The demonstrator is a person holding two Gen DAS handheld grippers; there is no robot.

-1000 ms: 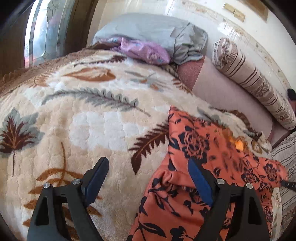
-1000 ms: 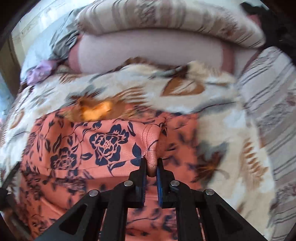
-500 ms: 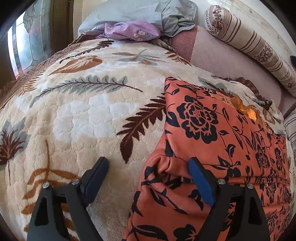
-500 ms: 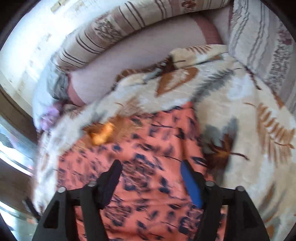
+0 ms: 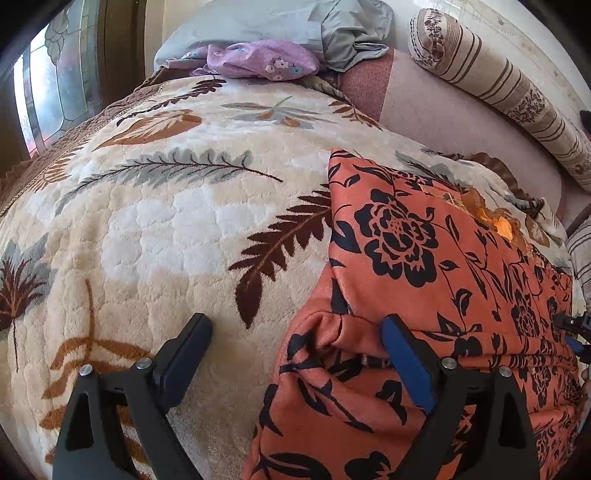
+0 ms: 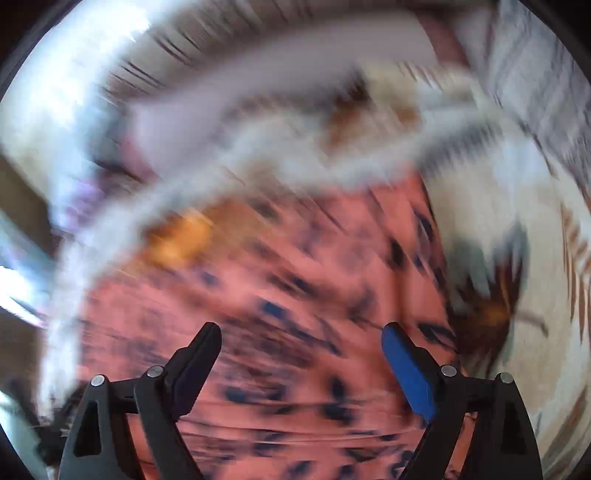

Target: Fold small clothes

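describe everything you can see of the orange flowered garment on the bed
The orange garment is soft, matte cloth printed with dark navy flowers and leaves. It lies on the cream leaf-patterned blanket, folded over itself, with a gathered, puckered edge near the left tongs. A small yellow-orange patch shows at its far edge. Both tongs stand over it, opening, with nothing pinched; the right view is blurred.

Home bedroom. Bed point(image 5: 436, 110) covered by plush cream blanket point(image 5: 177, 229) with leaf print. Striped bolster point(image 5: 506, 85) along pale wall; grey pillow point(image 5: 266, 22) and lilac floral cloth point(image 5: 258, 61) at the far end. Stained-glass window point(image 5: 48, 88) in dark wooden frame at left.
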